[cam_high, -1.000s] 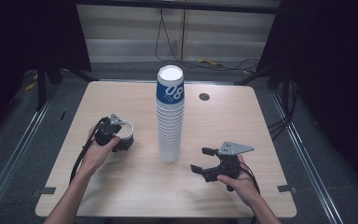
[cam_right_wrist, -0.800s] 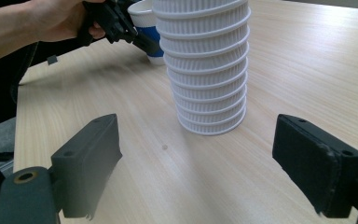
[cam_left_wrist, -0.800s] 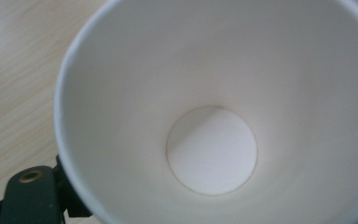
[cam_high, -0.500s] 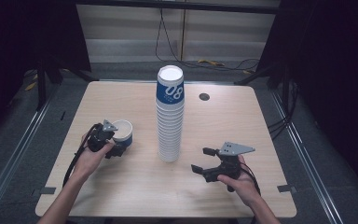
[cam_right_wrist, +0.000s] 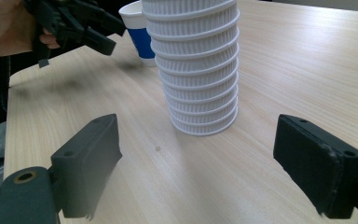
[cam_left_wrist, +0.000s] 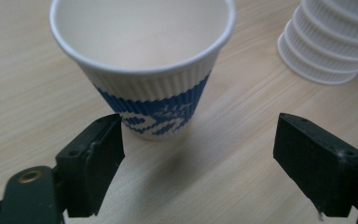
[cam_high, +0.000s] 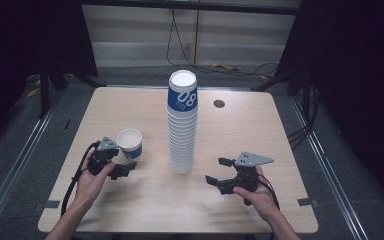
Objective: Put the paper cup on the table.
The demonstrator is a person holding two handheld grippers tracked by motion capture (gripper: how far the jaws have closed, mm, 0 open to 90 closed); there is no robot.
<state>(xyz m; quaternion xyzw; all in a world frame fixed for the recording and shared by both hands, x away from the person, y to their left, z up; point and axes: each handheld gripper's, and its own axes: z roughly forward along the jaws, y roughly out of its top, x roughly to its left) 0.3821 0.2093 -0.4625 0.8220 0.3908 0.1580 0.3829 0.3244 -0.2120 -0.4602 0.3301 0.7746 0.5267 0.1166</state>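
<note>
Pale wood-grain tabletop (cam_high: pixel 145 210) carries everything we see: a single blue-banded paper cup (cam_high: pixel 129 143) standing upright, mouth up, and a tall stack of cups (cam_high: pixel 182 125) between the two hands. Our left gripper (cam_high: pixel 122 167) sits just short of the single cup with its jaws spread wide and touching nothing; in the left gripper view the cup (cam_left_wrist: pixel 144 65) stands ahead, nearer the left jaw. Our right gripper (cam_high: pixel 219 172) rests with jaws equally wide apart and empty, the stack (cam_right_wrist: pixel 196 70) rising ahead of it, between its jaws in the right gripper view.
</note>
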